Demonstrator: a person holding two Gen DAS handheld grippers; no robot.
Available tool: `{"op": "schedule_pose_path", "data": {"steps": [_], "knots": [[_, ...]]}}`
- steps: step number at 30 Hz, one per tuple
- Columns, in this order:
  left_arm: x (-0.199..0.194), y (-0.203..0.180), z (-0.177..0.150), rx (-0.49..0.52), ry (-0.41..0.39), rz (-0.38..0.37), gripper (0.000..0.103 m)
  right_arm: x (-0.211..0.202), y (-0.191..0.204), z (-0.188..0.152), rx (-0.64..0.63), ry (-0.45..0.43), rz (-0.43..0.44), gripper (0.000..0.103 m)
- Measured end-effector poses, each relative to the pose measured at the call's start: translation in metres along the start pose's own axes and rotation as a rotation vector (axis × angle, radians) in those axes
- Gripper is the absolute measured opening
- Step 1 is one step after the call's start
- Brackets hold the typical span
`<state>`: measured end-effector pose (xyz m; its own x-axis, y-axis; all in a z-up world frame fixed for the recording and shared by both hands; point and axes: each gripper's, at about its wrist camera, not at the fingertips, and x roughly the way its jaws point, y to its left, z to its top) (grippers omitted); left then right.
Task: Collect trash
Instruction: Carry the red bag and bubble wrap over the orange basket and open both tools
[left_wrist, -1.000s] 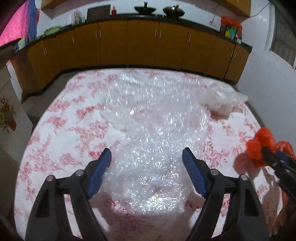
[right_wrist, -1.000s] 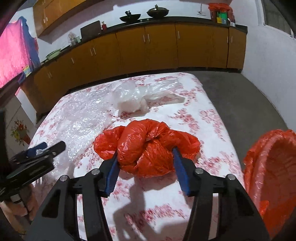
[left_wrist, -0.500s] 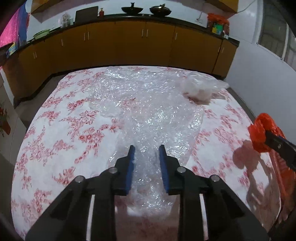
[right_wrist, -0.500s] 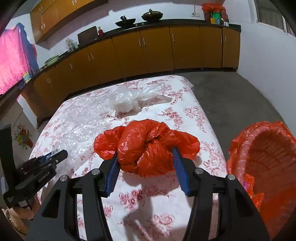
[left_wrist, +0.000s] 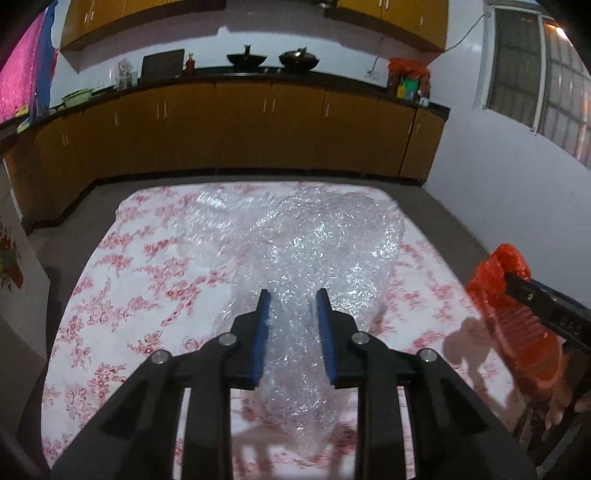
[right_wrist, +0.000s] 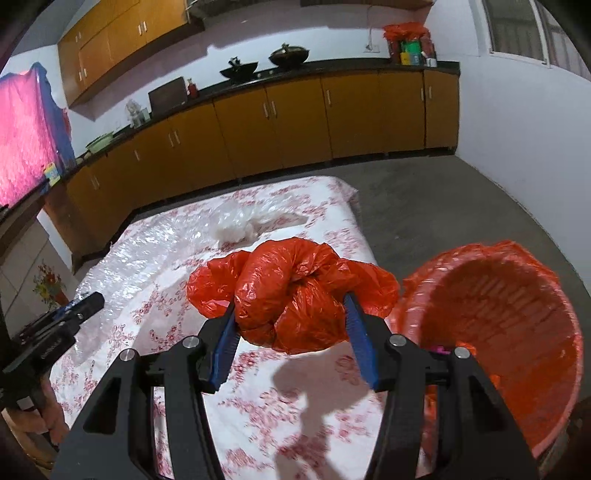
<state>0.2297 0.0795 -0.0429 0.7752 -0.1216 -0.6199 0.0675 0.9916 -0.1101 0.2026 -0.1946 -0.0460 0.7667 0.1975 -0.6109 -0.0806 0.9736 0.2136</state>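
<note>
My left gripper (left_wrist: 292, 295) is shut on a large clear bubble wrap sheet (left_wrist: 306, 251) and lifts its near end off the floral tablecloth (left_wrist: 110, 295). My right gripper (right_wrist: 291, 299) is shut on a crumpled red plastic bag (right_wrist: 291, 291) and holds it above the table's right edge, just left of a red basket bin (right_wrist: 498, 332). The red bag (left_wrist: 495, 273) and the bin (left_wrist: 524, 347) also show at the right of the left wrist view. A crumpled clear plastic bag (right_wrist: 240, 221) lies at the table's far end.
Orange kitchen cabinets (left_wrist: 240, 129) with a dark counter run behind the table. The bin stands off the table's right side over grey floor (right_wrist: 443, 206). A white wall (left_wrist: 498, 166) with a window is on the right.
My left gripper closed on the bubble wrap and raised it, bunching the sheet. My right gripper carried the red bag up and right, beside the red bin.
</note>
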Motion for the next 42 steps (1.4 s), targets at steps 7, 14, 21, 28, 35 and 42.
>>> {"op": "schedule_pose_path", "data": {"steps": [7,14,21,28,35,42], "knots": [[-0.021,-0.032,0.008,0.035,-0.047,-0.046,0.025,-0.027,-0.024,0.000,0.030,-0.046,-0.039,0.055],[-0.030,-0.061,0.012,0.060,-0.063,-0.094,0.025,-0.048,-0.048,-0.003,0.046,-0.083,-0.091,0.055],[-0.030,-0.097,0.014,0.091,-0.064,-0.148,0.025,-0.063,-0.076,-0.006,0.086,-0.101,-0.135,0.055],[-0.025,-0.132,0.015,0.120,-0.059,-0.209,0.024,-0.075,-0.102,-0.012,0.137,-0.116,-0.178,0.055],[-0.017,-0.164,0.012,0.144,-0.050,-0.276,0.024,-0.083,-0.121,-0.014,0.170,-0.134,-0.224,0.055],[-0.007,-0.197,0.006,0.167,-0.022,-0.339,0.024,-0.088,-0.140,-0.021,0.222,-0.139,-0.270,0.055]]}}
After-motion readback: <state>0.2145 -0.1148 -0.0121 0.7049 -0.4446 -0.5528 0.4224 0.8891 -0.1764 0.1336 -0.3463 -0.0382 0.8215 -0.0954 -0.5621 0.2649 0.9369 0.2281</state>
